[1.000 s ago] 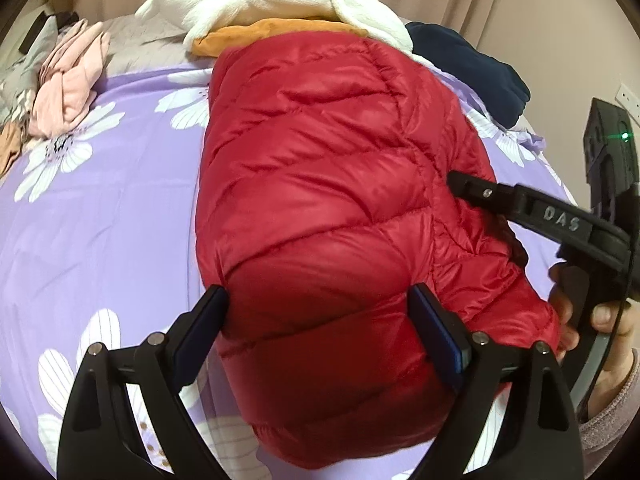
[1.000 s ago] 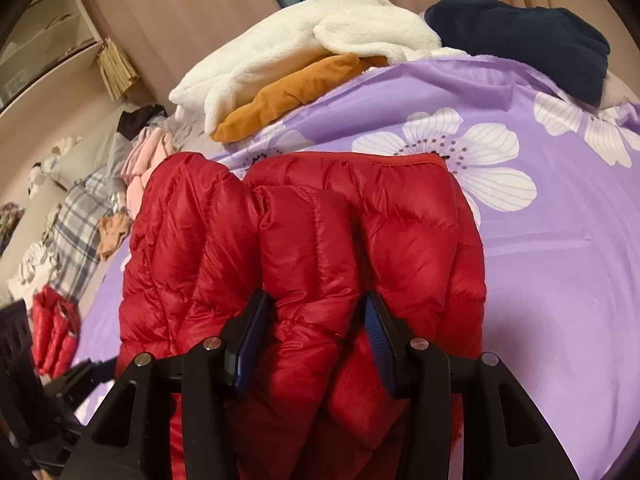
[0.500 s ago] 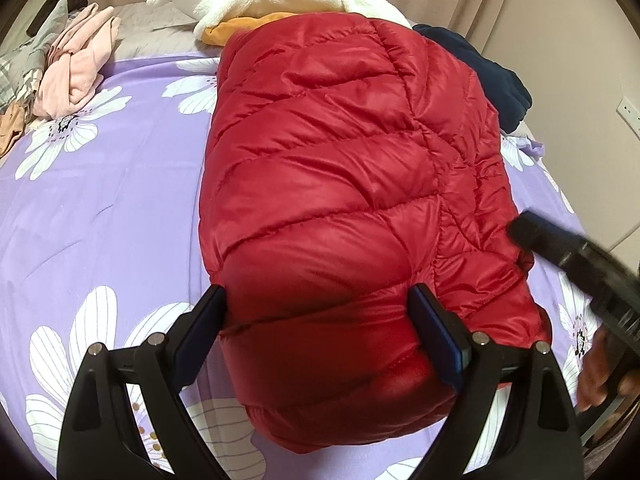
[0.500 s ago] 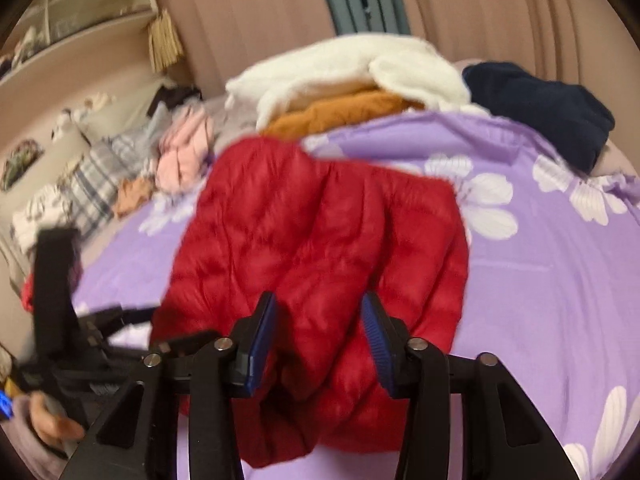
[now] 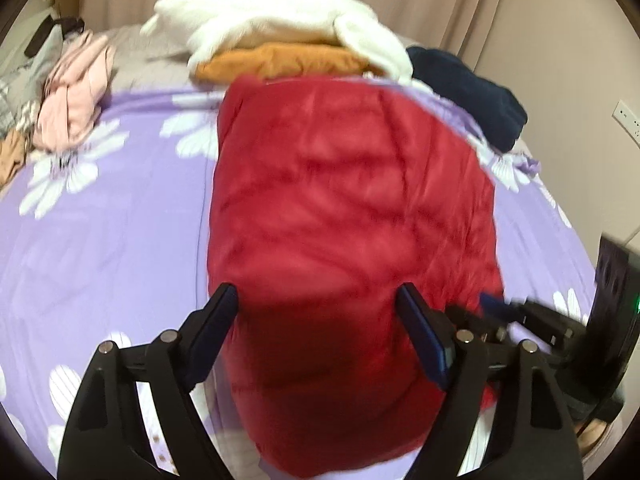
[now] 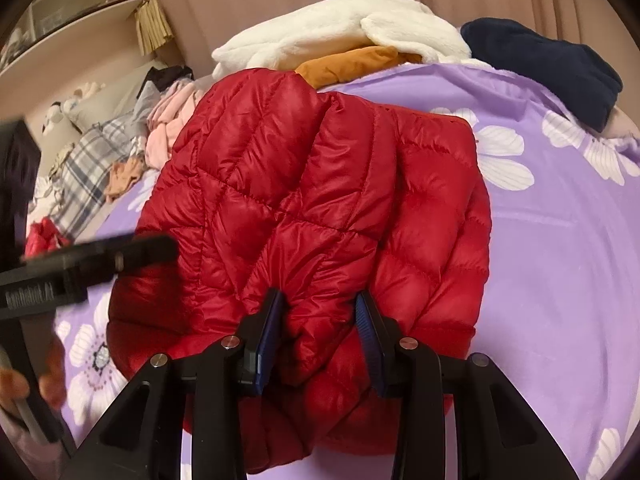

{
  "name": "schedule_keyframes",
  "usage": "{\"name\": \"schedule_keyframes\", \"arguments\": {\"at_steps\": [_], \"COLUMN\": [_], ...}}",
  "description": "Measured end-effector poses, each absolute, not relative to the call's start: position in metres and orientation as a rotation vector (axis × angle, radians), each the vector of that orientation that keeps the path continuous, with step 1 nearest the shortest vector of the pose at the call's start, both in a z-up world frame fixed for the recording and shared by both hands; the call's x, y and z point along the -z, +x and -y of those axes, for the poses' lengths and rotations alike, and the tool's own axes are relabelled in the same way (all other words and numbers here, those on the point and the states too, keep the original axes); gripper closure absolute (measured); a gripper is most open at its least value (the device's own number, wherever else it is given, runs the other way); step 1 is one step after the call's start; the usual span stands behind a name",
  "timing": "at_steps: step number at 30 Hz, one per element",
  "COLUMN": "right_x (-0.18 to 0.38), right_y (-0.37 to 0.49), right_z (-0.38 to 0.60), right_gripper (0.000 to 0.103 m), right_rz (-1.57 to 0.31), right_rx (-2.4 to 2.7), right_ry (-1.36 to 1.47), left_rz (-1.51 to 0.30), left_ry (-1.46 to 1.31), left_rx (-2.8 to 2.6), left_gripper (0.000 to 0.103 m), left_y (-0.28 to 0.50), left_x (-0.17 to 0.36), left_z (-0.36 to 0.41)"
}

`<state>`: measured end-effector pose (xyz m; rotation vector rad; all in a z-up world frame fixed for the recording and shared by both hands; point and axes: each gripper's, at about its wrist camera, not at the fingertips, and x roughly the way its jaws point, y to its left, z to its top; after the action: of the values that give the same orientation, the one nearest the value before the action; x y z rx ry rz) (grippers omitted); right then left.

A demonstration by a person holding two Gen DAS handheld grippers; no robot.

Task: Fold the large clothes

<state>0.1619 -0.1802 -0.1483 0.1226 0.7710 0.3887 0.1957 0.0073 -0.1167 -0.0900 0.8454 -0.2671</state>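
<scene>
Purple flowered bedding [image 5: 120, 232] is filling both views, with curtains hanging behind it and a pile of cream, orange and navy clothes [image 6: 360, 48] sitting at the far edge. Motion blur is smearing the left wrist view, so the quilting of the red down jacket [image 5: 344, 208] is hard to read there, and its near end is disappearing under the left gripper [image 5: 318, 328]. That gripper's jaws are closing with the folded jacket's end between them; whether the pads are pressing the fabric is hard to tell through the blur. In the right wrist view the right gripper [image 6: 318, 336] is pinching a bunched ridge of the jacket, its blue pads [image 6: 266, 336] sinking into the fabric. A hand [image 6: 36, 372] is showing only partly at the left border. Bare bedding is lying open to the right of the jacket, while pink and plaid garments [image 6: 120, 148] are crowding the left edge.
</scene>
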Motion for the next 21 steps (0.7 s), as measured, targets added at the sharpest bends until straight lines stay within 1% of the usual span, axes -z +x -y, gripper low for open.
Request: {"name": "schedule_keyframes", "arguments": {"at_steps": [1, 2, 5, 13, 18, 21], "right_x": [0.148, 0.148, 0.149, 0.151, 0.152, 0.145], "right_y": [0.162, 0.161, 0.161, 0.163, 0.164, 0.163], "right_z": [0.18, 0.18, 0.181, 0.182, 0.182, 0.183], "right_gripper": [0.064, 0.064, 0.064, 0.064, 0.064, 0.063], "right_rz": [-0.77, -0.768, -0.765, -0.765, -0.77, -0.778], "right_rx": [-0.389, -0.39, -0.393, -0.397, -0.383, -0.374], "right_ry": [0.126, 0.127, 0.128, 0.138, 0.142, 0.15], "left_rz": [-0.827, -0.82, -0.818, -0.895, -0.916, -0.918], "left_ry": [-0.088, -0.09, -0.102, -0.065, -0.058, -0.073], "left_rx": [0.265, 0.267, 0.261, 0.261, 0.276, 0.287], "left_gripper": [0.026, 0.031, 0.033, 0.032, 0.028, 0.028], "left_y": [0.202, 0.205, 0.221, 0.254, 0.263, 0.262], "left_x": [0.112, 0.11, 0.107, 0.127, 0.135, 0.131], "left_z": [-0.006, -0.006, -0.006, 0.004, 0.007, 0.001]}}
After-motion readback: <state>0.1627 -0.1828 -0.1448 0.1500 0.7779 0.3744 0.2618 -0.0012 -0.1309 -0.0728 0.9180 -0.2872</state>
